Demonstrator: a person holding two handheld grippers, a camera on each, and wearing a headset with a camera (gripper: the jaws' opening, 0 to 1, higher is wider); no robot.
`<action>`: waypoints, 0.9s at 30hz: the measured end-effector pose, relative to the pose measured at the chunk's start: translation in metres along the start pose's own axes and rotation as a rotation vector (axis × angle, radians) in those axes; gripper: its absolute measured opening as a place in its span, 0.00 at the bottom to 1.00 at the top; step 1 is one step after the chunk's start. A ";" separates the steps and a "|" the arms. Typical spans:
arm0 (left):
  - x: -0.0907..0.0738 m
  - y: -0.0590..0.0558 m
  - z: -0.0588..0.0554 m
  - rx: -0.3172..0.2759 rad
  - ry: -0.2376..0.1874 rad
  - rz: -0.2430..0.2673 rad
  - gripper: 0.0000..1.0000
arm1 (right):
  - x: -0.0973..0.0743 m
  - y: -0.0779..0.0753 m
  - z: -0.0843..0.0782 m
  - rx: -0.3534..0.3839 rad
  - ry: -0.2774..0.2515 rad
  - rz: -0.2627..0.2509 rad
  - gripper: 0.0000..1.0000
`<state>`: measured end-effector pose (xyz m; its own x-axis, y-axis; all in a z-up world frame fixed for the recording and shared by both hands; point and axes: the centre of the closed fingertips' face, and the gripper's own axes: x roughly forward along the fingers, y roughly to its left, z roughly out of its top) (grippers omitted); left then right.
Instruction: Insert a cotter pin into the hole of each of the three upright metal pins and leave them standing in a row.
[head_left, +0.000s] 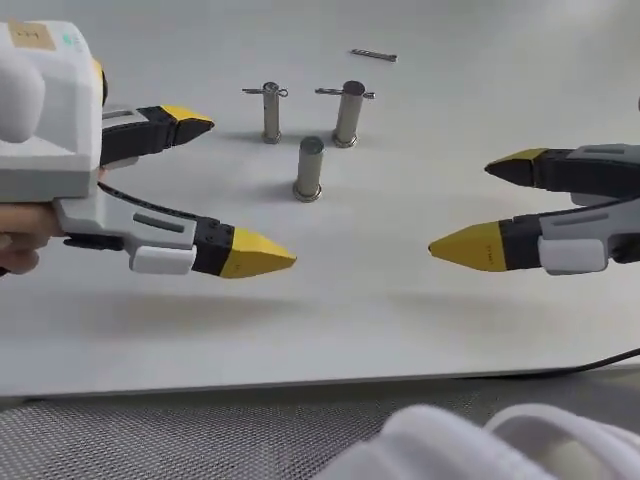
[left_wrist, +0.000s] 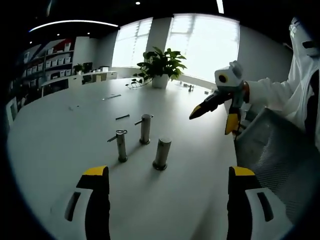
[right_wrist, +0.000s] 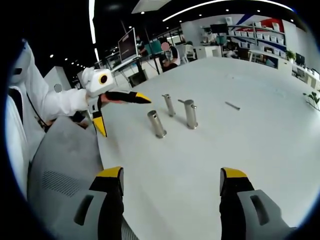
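Note:
Three upright metal pins stand on the white table (head_left: 400, 290). The far-left pin (head_left: 271, 112) and the far-right pin (head_left: 348, 113) each carry a cotter pin through the top. The nearer pin (head_left: 309, 168) has none. A loose cotter pin (head_left: 374, 55) lies beyond them. My left gripper (head_left: 235, 190) is open at the left, a little short of the pins. Opposite it at the right, my right gripper (head_left: 475, 207) is open as well. Both hold nothing. In the left gripper view the three pins (left_wrist: 161, 153) stand ahead, and the right gripper (left_wrist: 216, 116) enters from the right.
The table's front edge (head_left: 300, 385) runs below the grippers, with grey mesh (head_left: 200, 430) and a white sleeve (head_left: 480, 450) in front. A potted plant (left_wrist: 160, 67) stands at the far end of the table. Shelves and desks line the room beyond.

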<state>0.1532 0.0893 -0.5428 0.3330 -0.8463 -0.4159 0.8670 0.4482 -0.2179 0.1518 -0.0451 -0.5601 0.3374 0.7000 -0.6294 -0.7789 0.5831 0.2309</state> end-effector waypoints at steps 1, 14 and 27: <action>-0.002 0.000 0.001 0.000 -0.003 -0.001 0.99 | 0.000 -0.001 0.001 -0.001 0.002 0.000 0.76; -0.015 0.008 -0.016 -0.019 0.020 0.001 0.99 | 0.002 -0.021 0.020 -0.077 0.080 0.007 0.70; -0.017 0.006 -0.013 -0.045 -0.012 -0.008 0.99 | 0.014 -0.063 0.058 -0.178 0.141 -0.014 0.64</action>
<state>0.1478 0.1104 -0.5486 0.3308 -0.8531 -0.4035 0.8522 0.4537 -0.2605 0.2360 -0.0486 -0.5407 0.2815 0.6201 -0.7323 -0.8598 0.5018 0.0944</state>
